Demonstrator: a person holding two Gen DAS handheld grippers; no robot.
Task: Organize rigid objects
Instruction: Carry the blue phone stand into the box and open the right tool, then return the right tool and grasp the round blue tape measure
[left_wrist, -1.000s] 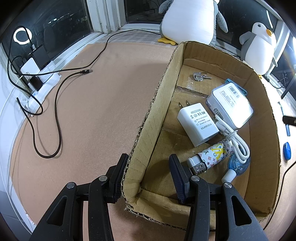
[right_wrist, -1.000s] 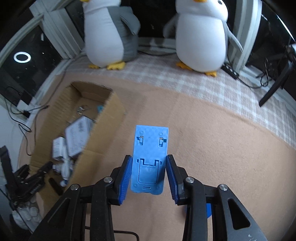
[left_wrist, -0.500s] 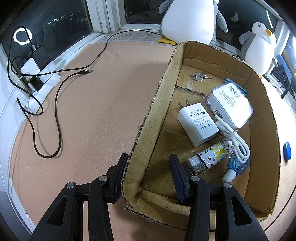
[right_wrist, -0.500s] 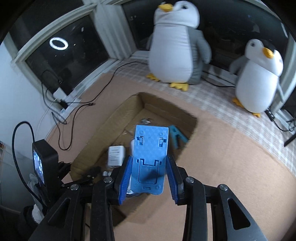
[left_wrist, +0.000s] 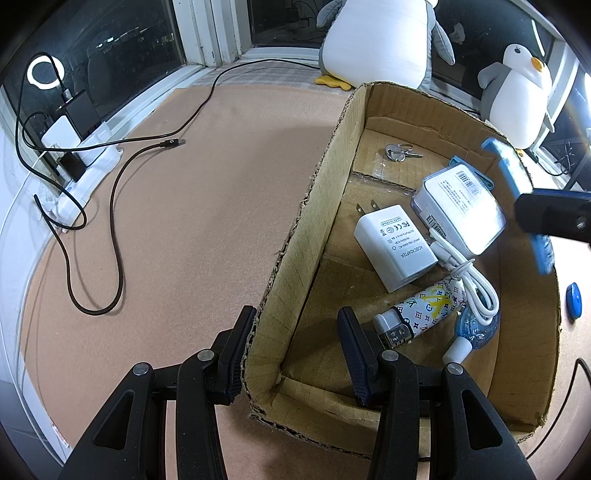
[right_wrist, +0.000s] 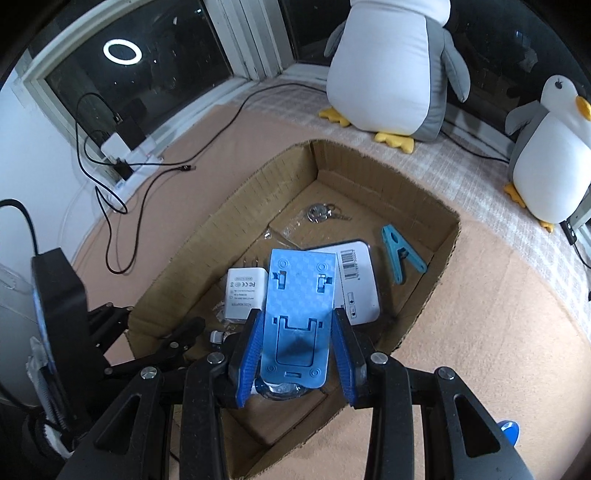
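Left wrist view: the left gripper (left_wrist: 297, 345) straddles the near-left corner of the cardboard box (left_wrist: 306, 229), one finger outside the wall, the other inside; the outer pad touches the wall, a gap shows at the inner pad, jaws near their narrowest, so the tongs look clenched about the box wall. The box sits on a tan mat (left_wrist: 192, 206). Inside lie a white adapter (left_wrist: 395, 245), a white power bank (left_wrist: 458, 210), a coiled white cable (left_wrist: 474, 284), a patterned lighter (left_wrist: 421, 314), and keys (left_wrist: 400, 152) near the far wall. At the right edge the right gripper enters, blurred, carrying a blue stand (left_wrist: 517, 184) above the box's right wall. A blue disc (left_wrist: 573, 304) lies on the mat outside the box. Right wrist view: the right gripper (right_wrist: 301, 356) grasps the stand (right_wrist: 301, 314) by its side edges, both pads pressed on it; the stand is held over the box (right_wrist: 436, 266) interior, above the adapter (right_wrist: 243, 291) and power bank (right_wrist: 360, 284). A blue clip (right_wrist: 400, 254) lies by the right wall. Two plush penguins (right_wrist: 391, 70) sit beyond the box.
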